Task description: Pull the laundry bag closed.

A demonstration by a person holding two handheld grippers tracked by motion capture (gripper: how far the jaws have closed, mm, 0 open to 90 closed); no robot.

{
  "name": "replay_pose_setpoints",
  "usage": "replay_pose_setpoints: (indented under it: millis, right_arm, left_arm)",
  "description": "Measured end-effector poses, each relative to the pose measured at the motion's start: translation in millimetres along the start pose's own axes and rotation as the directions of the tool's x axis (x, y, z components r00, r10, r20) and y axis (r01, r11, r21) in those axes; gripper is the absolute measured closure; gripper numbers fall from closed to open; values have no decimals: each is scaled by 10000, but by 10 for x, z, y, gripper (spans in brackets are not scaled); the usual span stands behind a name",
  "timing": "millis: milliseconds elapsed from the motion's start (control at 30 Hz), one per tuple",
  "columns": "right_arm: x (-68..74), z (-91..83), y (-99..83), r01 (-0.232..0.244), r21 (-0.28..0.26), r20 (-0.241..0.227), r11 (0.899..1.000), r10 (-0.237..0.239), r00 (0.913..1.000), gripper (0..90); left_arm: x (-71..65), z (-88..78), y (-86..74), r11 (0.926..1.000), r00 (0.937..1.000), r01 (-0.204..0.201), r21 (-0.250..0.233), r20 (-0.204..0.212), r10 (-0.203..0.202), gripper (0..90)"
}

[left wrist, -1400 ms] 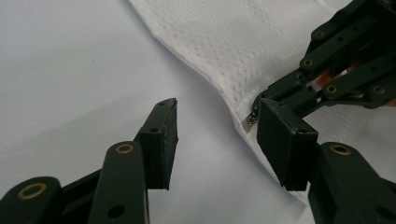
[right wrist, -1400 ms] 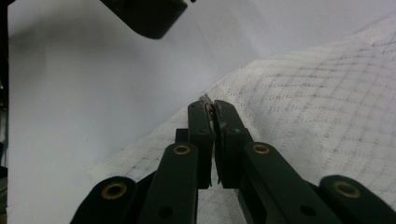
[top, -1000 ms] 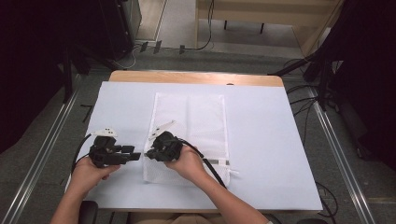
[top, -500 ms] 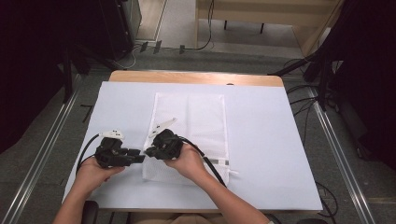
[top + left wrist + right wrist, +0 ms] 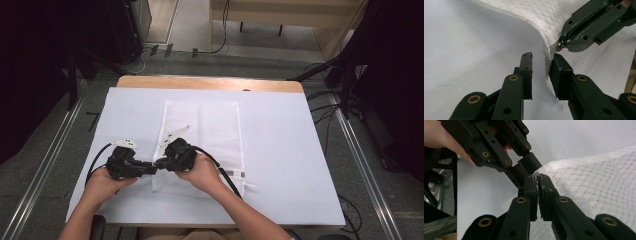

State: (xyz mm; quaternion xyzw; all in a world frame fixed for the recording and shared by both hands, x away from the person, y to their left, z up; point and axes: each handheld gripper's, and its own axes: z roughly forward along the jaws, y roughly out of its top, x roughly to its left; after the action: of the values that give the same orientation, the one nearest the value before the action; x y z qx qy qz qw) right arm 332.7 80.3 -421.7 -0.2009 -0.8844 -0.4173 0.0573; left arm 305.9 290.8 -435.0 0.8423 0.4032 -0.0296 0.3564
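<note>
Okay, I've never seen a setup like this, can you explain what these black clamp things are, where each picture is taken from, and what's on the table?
A person sits at a table covered with a white sheet. Each hand holds a black two-jaw clamp tool with a trailing cable: the left gripper and the right gripper.

One picture comes from a fixed camera overhead. The other two come from small cameras riding on each gripper, looking along its jaws.

On the sheet lies a white mesh bag. The right gripper is shut on a small metal piece at the bag's edge, probably a zipper pull. The left gripper is open, its jaws on either side of that same edge, just below the pull.
</note>
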Motion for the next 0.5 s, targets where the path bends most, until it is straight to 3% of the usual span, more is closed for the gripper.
replay_pose_setpoints:
  millis: [267, 367, 500]
  right_arm:
    - [0, 2, 1, -16, -41, -120, 10000, 15, 9999, 882]
    - [-6, 17, -3, 60, -35, -179, 10000, -61, 9998, 882]
    - [-7, 11, -8, 85, 101, -252, 9999, -82, 9996, 882]
  left_arm:
    - [-21, 17, 12, 9999, 9999, -136, -70, 75, 137, 756]
    - [-28, 19, 19, 9998, 9997, -210, 15, 100, 210, 833]
    - [-29, 19, 20, 9999, 9996, -139, 91, 261, 137, 863]
